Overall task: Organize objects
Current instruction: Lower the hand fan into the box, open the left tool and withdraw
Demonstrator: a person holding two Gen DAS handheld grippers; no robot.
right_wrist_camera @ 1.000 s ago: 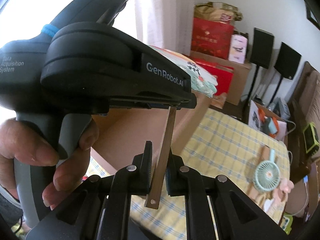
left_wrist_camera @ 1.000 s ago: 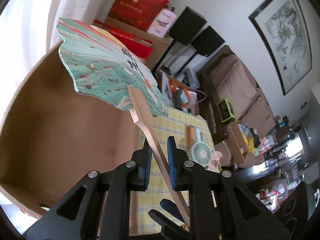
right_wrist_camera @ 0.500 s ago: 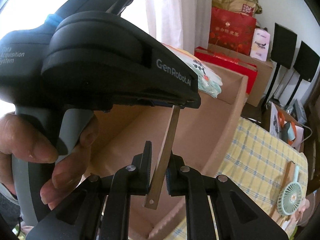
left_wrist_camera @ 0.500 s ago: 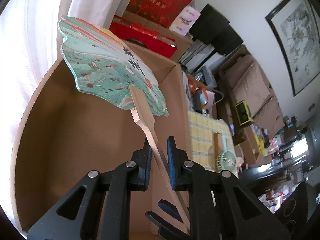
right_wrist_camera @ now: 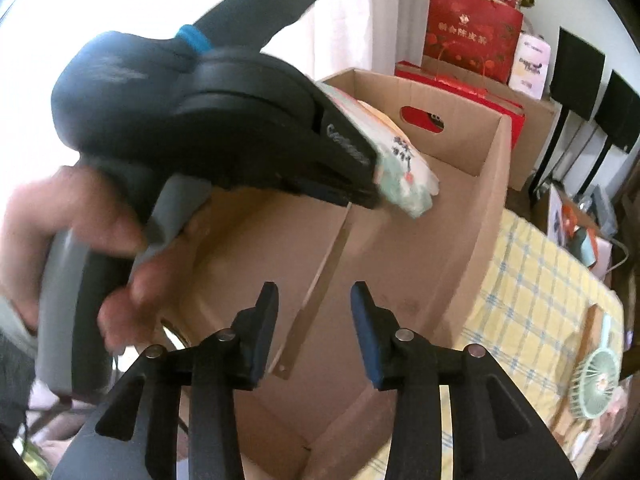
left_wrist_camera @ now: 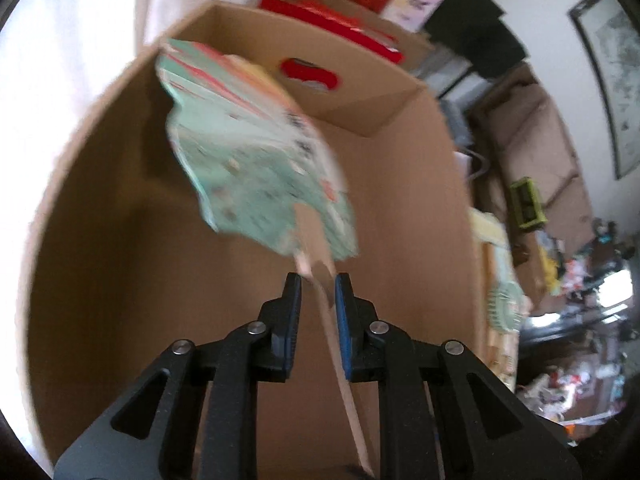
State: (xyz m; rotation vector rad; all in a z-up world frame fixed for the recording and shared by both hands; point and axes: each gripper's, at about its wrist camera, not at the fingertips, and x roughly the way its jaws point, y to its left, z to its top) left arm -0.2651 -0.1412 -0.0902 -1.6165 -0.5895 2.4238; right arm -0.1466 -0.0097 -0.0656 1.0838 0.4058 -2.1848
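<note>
A green and red paddle fan [left_wrist_camera: 256, 160] with a long wooden handle [left_wrist_camera: 344, 380] hangs over the open cardboard box [left_wrist_camera: 120, 280]. My left gripper [left_wrist_camera: 318, 284] has its jaws slightly apart around the handle, which leans on the right pad; the view is blurred. In the right wrist view the fan [right_wrist_camera: 400, 168] sticks out past the left gripper's black body [right_wrist_camera: 224, 120], and the handle [right_wrist_camera: 316, 300] hangs down into the box [right_wrist_camera: 472, 260]. My right gripper [right_wrist_camera: 314, 296] is open, its jaws wide on either side of the handle without touching it.
A yellow checked tablecloth [right_wrist_camera: 532, 280] lies right of the box, with a small green handheld fan [right_wrist_camera: 598, 376] on it. Red gift bags [right_wrist_camera: 472, 36] and black speakers [right_wrist_camera: 580, 64] stand behind the box. A sofa [left_wrist_camera: 532, 140] lies further right.
My right gripper has opened and let go of the fan handle. My left gripper's jaws have parted a little. The fan has tipped and moved down into the box.
</note>
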